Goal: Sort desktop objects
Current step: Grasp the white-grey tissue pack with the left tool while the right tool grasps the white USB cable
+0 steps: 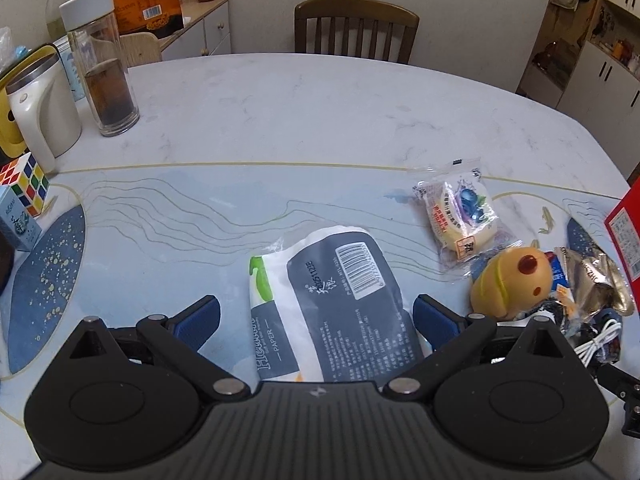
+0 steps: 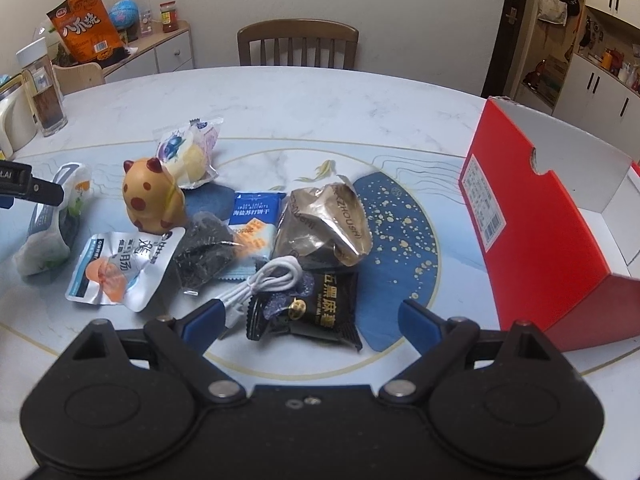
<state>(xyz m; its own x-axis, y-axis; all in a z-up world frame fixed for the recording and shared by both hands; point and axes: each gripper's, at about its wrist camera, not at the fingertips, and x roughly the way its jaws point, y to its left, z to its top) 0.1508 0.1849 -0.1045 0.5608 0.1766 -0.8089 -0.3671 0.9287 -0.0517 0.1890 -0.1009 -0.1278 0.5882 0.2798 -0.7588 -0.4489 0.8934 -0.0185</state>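
A soft white and dark grey tissue pack [image 1: 332,304] lies on the desk [image 1: 320,120] between the spread fingers of the left gripper [image 1: 316,322]; the right blue pad [image 1: 430,320] sits just beside the pack's edge, while the left pad stands apart from it. Its wrapper bears a barcode, the word "PAPER" and a green mark on the white side. In the right wrist view the same pack [image 2: 52,220] lies at the far left of the pile, with the left gripper's black tip over it.

The right gripper [image 2: 310,322] hovers with its fingers wide apart and nothing between them, just above a black snack packet [image 2: 316,308] with gold Chinese lettering. Beside that packet lies a coiled white cable [image 2: 268,280], and behind it a crumpled gold foil wrapper [image 2: 328,224] and a blue cracker packet [image 2: 254,220]. A silver pouch [image 2: 116,272], a dark clear-wrapped packet [image 2: 204,248], a yellow spotted toy [image 2: 152,196] and a wrapped blueberry cake [image 2: 188,152] crowd the left of the pile.

An open red box [image 2: 540,220] with a white inside and a printed label stands at the right, near the desk's edge. The far half of the desk is bare marble up to a wooden chair [image 1: 356,28]. At the left edge stand a glass bottle [image 1: 102,68], a cream kettle [image 1: 40,108] and a Rubik's cube [image 1: 24,184].
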